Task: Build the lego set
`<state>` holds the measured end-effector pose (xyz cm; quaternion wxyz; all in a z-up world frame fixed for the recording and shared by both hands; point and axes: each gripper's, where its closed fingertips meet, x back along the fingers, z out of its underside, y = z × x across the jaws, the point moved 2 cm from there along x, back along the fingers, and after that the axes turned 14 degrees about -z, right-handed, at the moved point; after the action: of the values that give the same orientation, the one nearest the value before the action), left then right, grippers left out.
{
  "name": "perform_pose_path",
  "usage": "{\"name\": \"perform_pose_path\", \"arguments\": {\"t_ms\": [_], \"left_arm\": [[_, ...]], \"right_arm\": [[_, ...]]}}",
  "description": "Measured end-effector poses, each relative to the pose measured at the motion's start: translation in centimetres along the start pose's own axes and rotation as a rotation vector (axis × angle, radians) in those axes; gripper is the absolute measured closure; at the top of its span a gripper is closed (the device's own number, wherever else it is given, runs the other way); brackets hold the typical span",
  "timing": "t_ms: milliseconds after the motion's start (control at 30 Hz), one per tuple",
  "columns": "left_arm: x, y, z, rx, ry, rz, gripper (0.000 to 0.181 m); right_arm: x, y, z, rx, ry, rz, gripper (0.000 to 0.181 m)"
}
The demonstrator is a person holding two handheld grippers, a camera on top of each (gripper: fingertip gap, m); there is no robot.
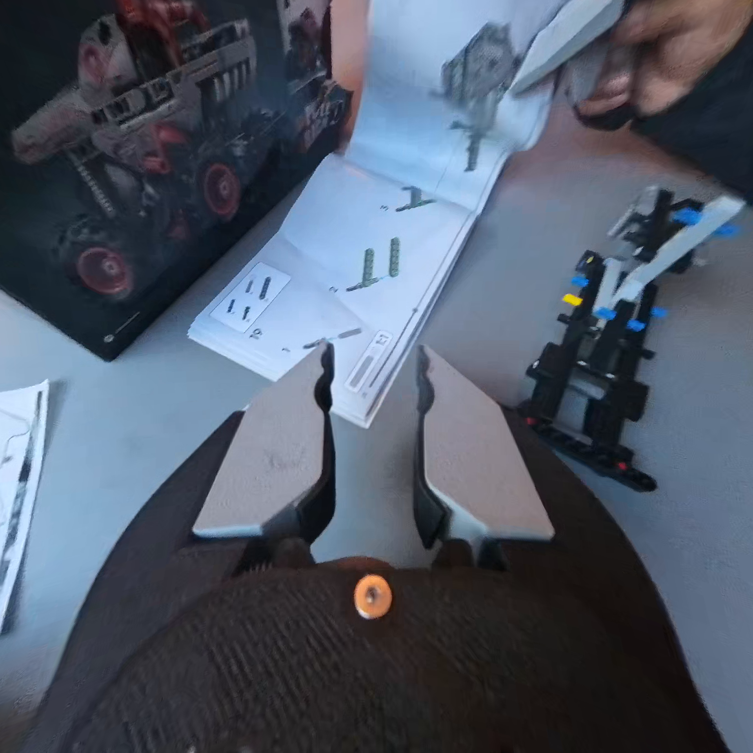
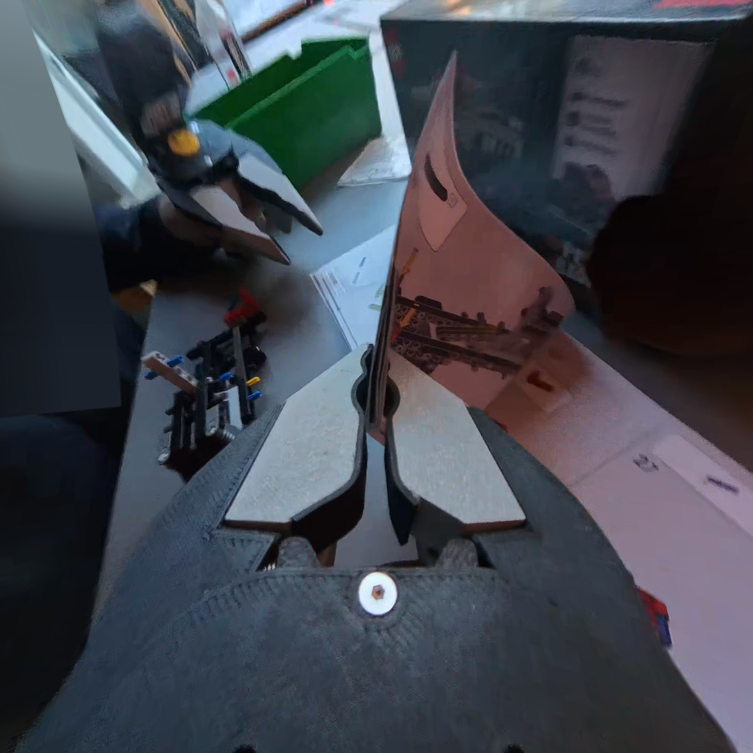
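Note:
An open instruction booklet (image 1: 346, 285) lies on the grey table. My right gripper (image 2: 377, 358) is shut on a raised page (image 2: 468, 252) of the booklet and holds it upright; in the left wrist view the page (image 1: 428, 81) curls up at the top, with the right gripper (image 1: 570, 45) and a hand on it. My left gripper (image 1: 375, 354) is open and empty, hovering over the booklet's near corner; it also shows in the right wrist view (image 2: 301, 244). A partly built black, grey and blue lego frame (image 1: 603, 346) stands on the table to the right, also in the right wrist view (image 2: 212, 391).
The dark lego set box (image 1: 142, 163) stands at the back left, and shows in the right wrist view (image 2: 570, 122). A second sheet of paper (image 1: 20, 489) lies at the left edge. A green bin (image 2: 301, 110) stands behind the left gripper.

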<state>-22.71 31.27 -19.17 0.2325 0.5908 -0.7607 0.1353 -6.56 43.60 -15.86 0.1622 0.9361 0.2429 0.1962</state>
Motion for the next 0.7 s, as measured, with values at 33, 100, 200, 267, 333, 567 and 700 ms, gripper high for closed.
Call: {"name": "perform_pose_path", "arguments": {"t_ms": [33,100,200,267,333,567,700], "left_arm": [[-0.2,-0.4,-0.6,0.016,-0.001,0.031,0.144],[-0.6,-0.5,-2.0,0.029,-0.026,0.057,0.144],[-1.5,-1.1,-3.6,0.068,-0.033,0.118,0.139],[-2.4,-1.9,-4.2,0.149,0.016,0.191,0.134],[-2.9,-3.0,-4.8,0.255,0.042,0.292,0.13],[-4.8,-4.0,-6.1,0.462,0.085,0.405,0.124],[-5.5,-2.7,-5.2,0.404,0.127,0.277,0.114]], "right_arm": [[-1.1,0.1,0.1,0.036,0.052,0.021,0.181],[-2.9,0.2,0.3,0.132,0.145,0.071,0.181],[-4.6,0.1,0.8,0.236,0.234,0.134,0.181],[-5.4,0.5,1.2,0.277,0.267,0.138,0.181],[-5.8,0.8,1.4,0.304,0.281,0.138,0.181],[-5.7,1.7,1.3,0.324,0.25,0.123,0.181],[-5.4,1.4,1.2,0.289,0.214,0.118,0.181]]}}
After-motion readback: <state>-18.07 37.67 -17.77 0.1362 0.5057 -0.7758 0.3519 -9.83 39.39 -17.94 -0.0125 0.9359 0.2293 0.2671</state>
